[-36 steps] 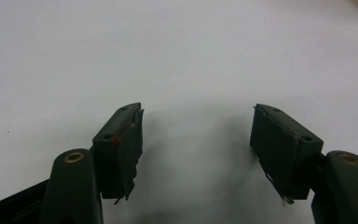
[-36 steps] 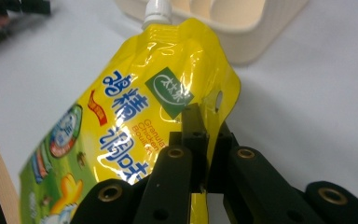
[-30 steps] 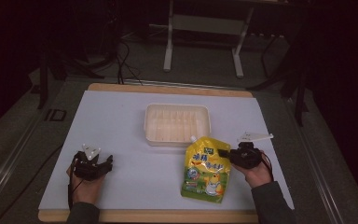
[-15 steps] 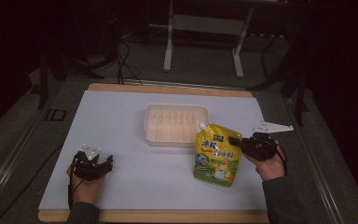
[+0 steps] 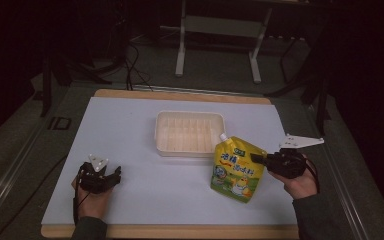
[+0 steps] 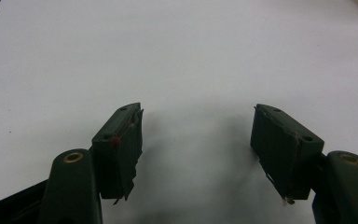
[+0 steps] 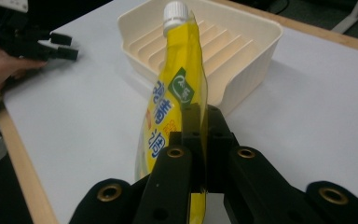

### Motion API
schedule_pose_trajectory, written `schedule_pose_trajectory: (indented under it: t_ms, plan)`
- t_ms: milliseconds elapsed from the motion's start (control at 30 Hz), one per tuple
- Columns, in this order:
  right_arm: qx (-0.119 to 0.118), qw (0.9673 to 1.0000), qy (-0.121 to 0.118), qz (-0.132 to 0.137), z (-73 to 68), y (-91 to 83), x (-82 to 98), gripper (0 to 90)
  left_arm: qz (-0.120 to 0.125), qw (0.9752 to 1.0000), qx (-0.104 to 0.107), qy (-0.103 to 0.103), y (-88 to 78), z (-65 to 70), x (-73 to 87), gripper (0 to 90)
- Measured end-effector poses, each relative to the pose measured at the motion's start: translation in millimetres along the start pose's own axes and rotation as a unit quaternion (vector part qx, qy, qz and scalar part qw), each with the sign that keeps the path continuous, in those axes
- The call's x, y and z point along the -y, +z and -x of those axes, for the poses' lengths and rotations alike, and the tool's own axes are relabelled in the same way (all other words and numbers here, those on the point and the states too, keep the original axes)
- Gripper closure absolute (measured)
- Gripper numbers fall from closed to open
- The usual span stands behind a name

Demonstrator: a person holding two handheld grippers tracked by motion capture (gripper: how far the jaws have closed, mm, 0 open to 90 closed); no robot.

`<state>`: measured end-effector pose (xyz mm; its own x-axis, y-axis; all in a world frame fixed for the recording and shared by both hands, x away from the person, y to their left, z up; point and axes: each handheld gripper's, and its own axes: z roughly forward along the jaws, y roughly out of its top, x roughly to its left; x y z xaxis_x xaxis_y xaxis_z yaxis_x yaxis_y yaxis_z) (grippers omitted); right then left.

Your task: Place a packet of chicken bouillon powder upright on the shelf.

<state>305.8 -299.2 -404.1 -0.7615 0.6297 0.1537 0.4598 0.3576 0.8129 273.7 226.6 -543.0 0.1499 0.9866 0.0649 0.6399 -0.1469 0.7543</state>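
A yellow drink pouch (image 5: pixel 237 168) with a white screw cap hangs lifted off the white table, edge-on in the right gripper view (image 7: pixel 179 88). My right gripper (image 5: pixel 258 159) is shut on the pouch's right edge; in its own view the jaws of the right gripper (image 7: pixel 200 122) pinch the pouch's seam. The cream ribbed tray (image 5: pixel 161 121) sits at the table's middle, just behind and left of the pouch, and shows beyond it in the right gripper view (image 7: pixel 256 51). My left gripper (image 5: pixel 114 174) rests at the front left, open, with bare table between its jaws (image 6: pixel 196 140).
The white table top (image 5: pixel 130 130) has a wooden border (image 5: pixel 180 231) along its front and back. A metal stand (image 5: pixel 217 35) and cables stand on the dark floor beyond the far edge. In the right gripper view the left hand and its gripper (image 7: pixel 56 44) lie far left.
The right gripper has raised the pouch off the table and carried it right and toward the tray, and the pouch now hangs more upright. The left gripper has stayed still.
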Motion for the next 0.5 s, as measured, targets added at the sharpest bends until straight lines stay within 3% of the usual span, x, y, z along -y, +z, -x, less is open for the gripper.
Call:
schedule_pose_trajectory:
  t_ms: [333,400,500]
  plan:
    - [-0.016,0.9992,-0.018,-0.031,3.1,-7.3,7.3,87.4,0.000,1.0000,-0.002,0.000,0.5,0.5,0.0,33.6]
    - [-0.031,0.9984,-0.022,-0.043,3.2,-8.7,8.3,83.9,-0.001,1.0000,-0.002,0.001,0.6,0.6,0.0,33.6]
    - [-0.034,0.9973,-0.028,-0.059,2.1,-7.2,8.3,83.1,-0.001,1.0000,-0.002,0.001,0.6,0.6,0.0,33.6]
